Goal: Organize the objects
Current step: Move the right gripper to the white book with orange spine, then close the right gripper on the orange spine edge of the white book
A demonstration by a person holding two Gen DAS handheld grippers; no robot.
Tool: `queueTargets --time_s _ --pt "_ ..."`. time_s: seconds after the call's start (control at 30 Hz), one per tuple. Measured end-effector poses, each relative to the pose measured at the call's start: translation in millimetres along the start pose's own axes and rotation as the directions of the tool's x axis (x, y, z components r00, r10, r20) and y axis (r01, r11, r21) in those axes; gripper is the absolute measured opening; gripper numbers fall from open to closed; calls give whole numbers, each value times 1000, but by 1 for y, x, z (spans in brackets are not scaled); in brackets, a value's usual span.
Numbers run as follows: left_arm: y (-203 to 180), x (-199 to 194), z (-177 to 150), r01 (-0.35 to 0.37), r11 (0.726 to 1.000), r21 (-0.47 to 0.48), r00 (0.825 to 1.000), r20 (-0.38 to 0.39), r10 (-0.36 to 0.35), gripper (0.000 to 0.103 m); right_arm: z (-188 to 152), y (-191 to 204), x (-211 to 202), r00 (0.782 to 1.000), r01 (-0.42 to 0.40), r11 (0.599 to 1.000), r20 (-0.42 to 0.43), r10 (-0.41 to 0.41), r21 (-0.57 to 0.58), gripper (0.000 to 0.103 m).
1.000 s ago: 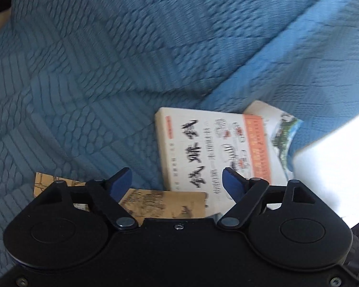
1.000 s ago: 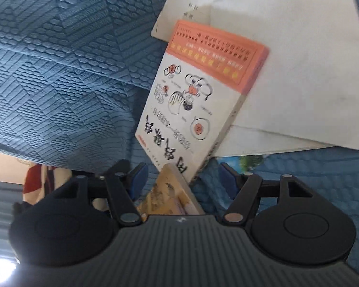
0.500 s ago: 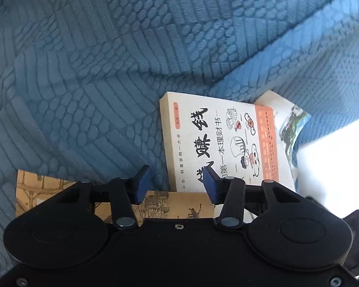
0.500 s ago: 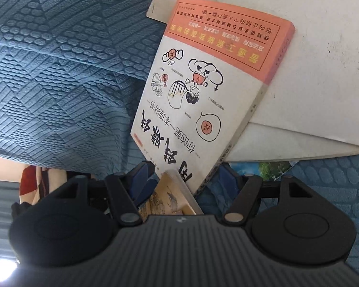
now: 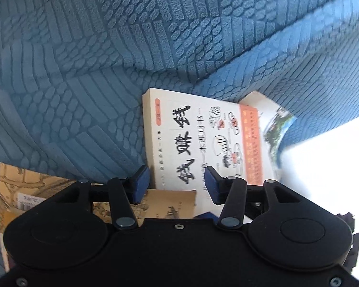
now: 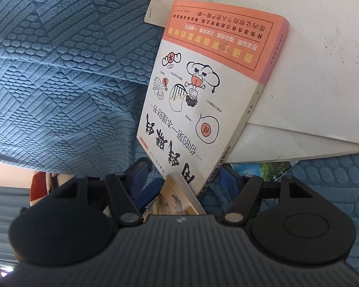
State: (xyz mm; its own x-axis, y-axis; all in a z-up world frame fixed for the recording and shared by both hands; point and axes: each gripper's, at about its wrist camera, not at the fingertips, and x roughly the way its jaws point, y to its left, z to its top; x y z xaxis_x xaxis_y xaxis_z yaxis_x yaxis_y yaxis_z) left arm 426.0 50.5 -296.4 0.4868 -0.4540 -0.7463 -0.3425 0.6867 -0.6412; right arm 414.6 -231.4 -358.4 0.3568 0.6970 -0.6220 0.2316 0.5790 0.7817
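Observation:
A white paperback with an orange band point(image 5: 203, 141) lies on a blue quilted sofa; it also shows in the right wrist view point(image 6: 203, 91). A tan book with old-style drawings point(image 5: 170, 203) lies below it, its corner in the right wrist view point(image 6: 177, 196). My left gripper point(image 5: 177, 181) has its jaws partly closed, straddling the white paperback's near edge, gap still showing. My right gripper point(image 6: 184, 174) is open, its jaws around the near corner of the white paperback and the tan book.
White sheets point(image 6: 311, 59) and a booklet with a landscape photo point(image 5: 275, 124) lie under the paperback. The blue quilted sofa cover point(image 5: 107, 59) surrounds everything. A bright white area point(image 5: 323, 167) is at the right. A red patterned item point(image 6: 39, 181) shows beyond the sofa edge.
My left gripper's jaws have narrowed and it has moved closer to the white paperback. My right gripper has advanced so that the paperback's corner sits between its jaws.

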Motion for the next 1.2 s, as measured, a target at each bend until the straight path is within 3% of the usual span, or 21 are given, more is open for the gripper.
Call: queueTargets --time_s 0.17,0.2,0.23,0.27,0.33,0.4,0.57,0.63,0.7,0.77,1.0,1.1,1.2 --pt "20 -3 7 105 986 -128 994 -21 -109 49 3 3 -9 1000 -18 1000 20 18 -9 71" --pt "21 -3 7 109 984 -138 993 -19 -113 50 3 2 -13 997 -72 997 38 73 -15 44" --pt "22 -3 8 109 984 -144 993 -18 -113 50 5 8 -20 980 -182 982 69 185 -55 34" --pt "22 -2 8 111 983 -147 993 -17 -114 51 8 21 -29 970 -215 969 91 227 -126 36" --pt "22 -1 7 117 982 -147 992 -19 -121 53 9 48 -51 948 -195 929 181 261 -315 35" --pt "20 0 7 107 986 -131 994 -19 -111 53 13 55 -61 946 -147 926 224 235 -349 36" --pt "13 0 4 40 997 -66 999 -1 -40 52 33 26 -66 953 -111 974 257 161 -199 37" --pt "10 1 3 12 999 -40 1000 5 -12 51 38 17 -67 956 -52 983 274 100 -179 43" --pt "7 2 1 -23 1000 -10 1000 12 23 47 45 10 -69 951 42 984 309 14 -174 65" --pt "2 6 -1 -58 998 22 998 23 58 41 52 1 -73 935 122 978 351 -55 -170 70" --pt "-8 10 -6 -107 990 89 993 48 103 27 64 -23 -58 934 252 951 303 -190 -178 70" --pt "-8 13 -6 -106 990 99 994 46 101 24 59 -19 -50 928 288 928 307 -210 -236 74" --pt "-8 15 -7 -94 990 105 995 40 91 24 56 -19 -48 940 248 940 292 -176 -232 79"
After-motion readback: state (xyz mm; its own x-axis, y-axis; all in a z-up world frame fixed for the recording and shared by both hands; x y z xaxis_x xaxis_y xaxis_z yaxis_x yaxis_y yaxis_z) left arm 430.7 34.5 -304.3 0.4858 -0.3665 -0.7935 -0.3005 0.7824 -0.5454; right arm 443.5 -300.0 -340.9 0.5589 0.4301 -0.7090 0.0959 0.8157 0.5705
